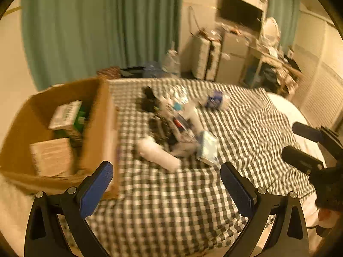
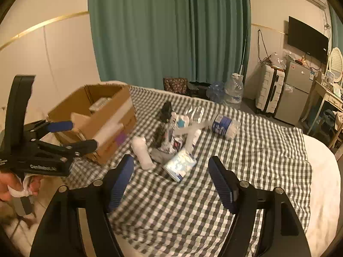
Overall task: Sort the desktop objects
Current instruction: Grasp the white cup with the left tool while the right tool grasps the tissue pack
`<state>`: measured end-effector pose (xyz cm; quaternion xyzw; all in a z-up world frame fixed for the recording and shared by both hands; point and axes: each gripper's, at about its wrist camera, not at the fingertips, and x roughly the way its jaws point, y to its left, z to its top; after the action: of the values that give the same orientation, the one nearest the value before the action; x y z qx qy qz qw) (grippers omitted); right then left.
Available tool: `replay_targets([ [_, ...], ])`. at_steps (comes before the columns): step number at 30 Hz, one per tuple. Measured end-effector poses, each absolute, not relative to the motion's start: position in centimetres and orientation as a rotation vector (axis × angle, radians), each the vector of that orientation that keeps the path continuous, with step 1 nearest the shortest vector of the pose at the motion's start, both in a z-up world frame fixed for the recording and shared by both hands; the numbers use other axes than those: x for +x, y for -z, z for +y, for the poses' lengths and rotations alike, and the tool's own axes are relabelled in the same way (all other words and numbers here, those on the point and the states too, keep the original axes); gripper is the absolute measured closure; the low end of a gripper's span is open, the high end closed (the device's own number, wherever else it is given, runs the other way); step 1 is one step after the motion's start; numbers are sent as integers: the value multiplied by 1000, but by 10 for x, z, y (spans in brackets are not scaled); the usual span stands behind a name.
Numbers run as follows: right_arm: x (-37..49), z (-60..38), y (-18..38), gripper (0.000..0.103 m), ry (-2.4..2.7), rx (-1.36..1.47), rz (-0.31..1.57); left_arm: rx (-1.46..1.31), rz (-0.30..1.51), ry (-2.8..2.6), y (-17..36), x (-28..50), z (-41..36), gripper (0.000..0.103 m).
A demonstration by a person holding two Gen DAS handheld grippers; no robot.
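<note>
On the checked cloth (image 2: 193,203), a heap of loose objects (image 2: 171,137) lies unsorted in the middle — a white roll (image 2: 142,152), a pale blue packet (image 2: 180,163) and a crushed bottle with a blue label (image 2: 223,126) among them. At the left, the cardboard box (image 1: 64,128) already holds several packs, so by my reading the sorting is begun but most remains. Both claws hang empty and spread wide: the left gripper (image 1: 167,188) just near of the box's corner, the right gripper (image 2: 171,182) near of the pile, neither touching anything. Cloth covers a white bed; beyond are green curtains (image 2: 171,32), a suitcase, a small fridge and a wall-mounted screen at the far right.
</note>
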<state>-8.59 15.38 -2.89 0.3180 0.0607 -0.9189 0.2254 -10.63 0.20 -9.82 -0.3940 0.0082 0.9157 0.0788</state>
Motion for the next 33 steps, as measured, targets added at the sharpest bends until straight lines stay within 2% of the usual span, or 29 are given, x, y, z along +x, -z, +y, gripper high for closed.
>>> replay_targets([
  [4,-101,158,61,23,2513,900,208,-1278,-40,-2736,140,-133,14,0],
  [13,-153,156,138,22,2407,985,168,-1478,-484,-2883,201,-187,-11,0],
  [17,-173,142,170,21,2361,1051,175,-1591,-463,-2859,222,-197,-9,0],
  [21,-194,133,187,21,2316,1101,70,-1590,-553,-2864,228,-197,-22,0],
  [28,-225,138,196,21,2284,1132,-139,-1642,-466,-2863,237,-205,-14,0],
  [31,-224,141,198,22,2271,1123,-163,-1639,-442,-2855,237,-206,-14,7],
  [33,-223,140,196,26,2264,1120,-151,-1606,-402,-2831,235,-206,-9,25],
])
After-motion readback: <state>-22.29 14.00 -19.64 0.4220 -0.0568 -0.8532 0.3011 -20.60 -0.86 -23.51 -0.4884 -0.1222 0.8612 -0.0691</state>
